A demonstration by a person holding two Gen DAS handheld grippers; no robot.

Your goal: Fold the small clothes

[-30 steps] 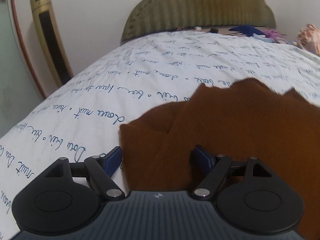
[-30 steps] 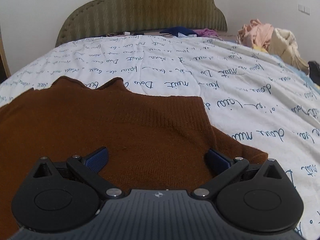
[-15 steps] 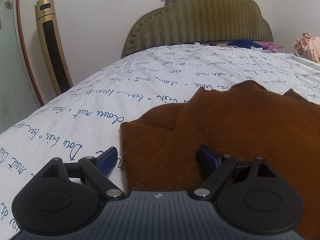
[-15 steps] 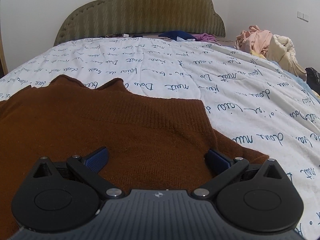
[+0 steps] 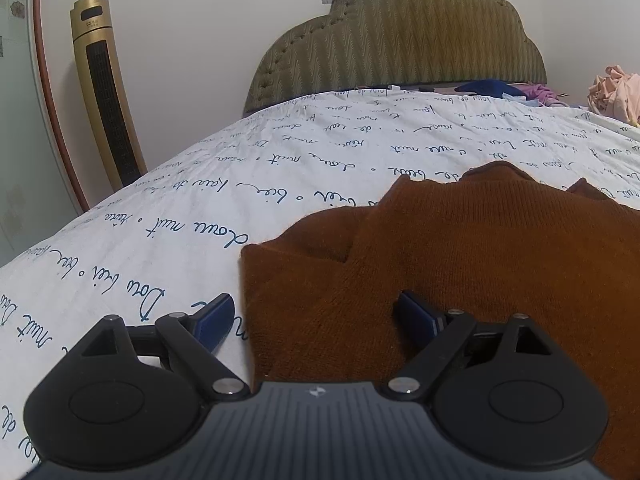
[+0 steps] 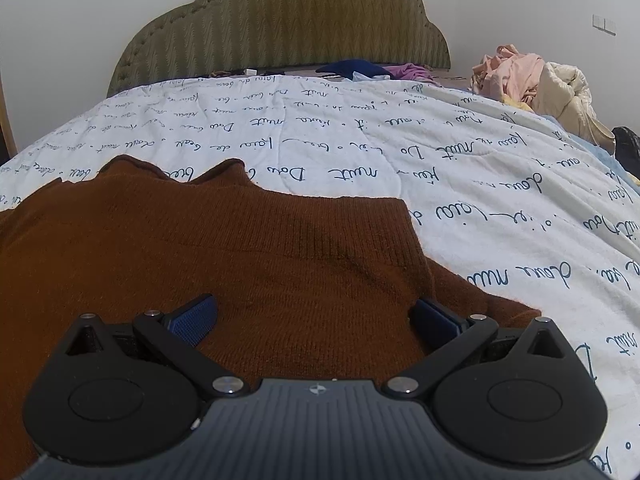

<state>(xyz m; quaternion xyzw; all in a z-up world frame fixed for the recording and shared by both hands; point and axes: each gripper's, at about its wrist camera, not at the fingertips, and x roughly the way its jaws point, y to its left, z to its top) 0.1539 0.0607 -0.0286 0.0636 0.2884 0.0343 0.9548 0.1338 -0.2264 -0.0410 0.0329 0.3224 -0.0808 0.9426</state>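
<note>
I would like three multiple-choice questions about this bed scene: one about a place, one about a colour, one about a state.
1. Where does the brown sweater lie?
A. on the printed bedcover
B. on the floor
C. over the headboard

2. What colour is the tall fan by the wall?
A. gold
B. red
C. white

3. How do the jaws of the left gripper stand?
A. shut on the sweater
B. open over the sweater's edge
C. shut on nothing

Answers: 1 A, the sweater is spread flat on the cover; 2 A, its body is gold with a dark grille; 3 B, the jaws have just been opening, wide apart, pressing nothing.
</note>
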